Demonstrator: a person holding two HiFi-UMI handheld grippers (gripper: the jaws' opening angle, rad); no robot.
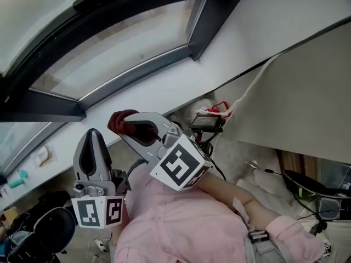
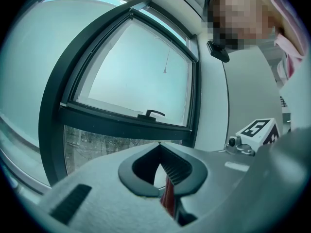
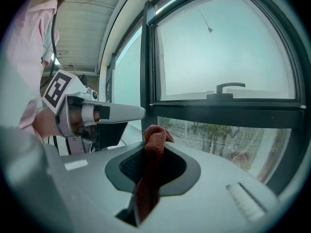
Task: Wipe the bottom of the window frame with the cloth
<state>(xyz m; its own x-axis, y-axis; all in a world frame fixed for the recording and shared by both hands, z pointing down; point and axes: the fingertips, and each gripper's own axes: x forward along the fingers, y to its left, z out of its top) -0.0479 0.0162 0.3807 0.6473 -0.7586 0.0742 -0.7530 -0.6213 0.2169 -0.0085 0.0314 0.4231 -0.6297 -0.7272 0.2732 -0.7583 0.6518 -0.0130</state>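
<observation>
Cloth (image 3: 155, 137) clamped in right tongs (image 3: 154, 152); left tongs (image 2: 158, 147) pressed together, empty. Frame bar (image 3: 228, 111) seen ahead, lying sideways, likely nearer right tongs.

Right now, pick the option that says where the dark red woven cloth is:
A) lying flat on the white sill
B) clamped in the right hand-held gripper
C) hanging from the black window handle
B: in the right gripper view the dark red woven cloth is pinched between the jaws of the right hand-held gripper, with its bunched end poking out past the tips.
</observation>
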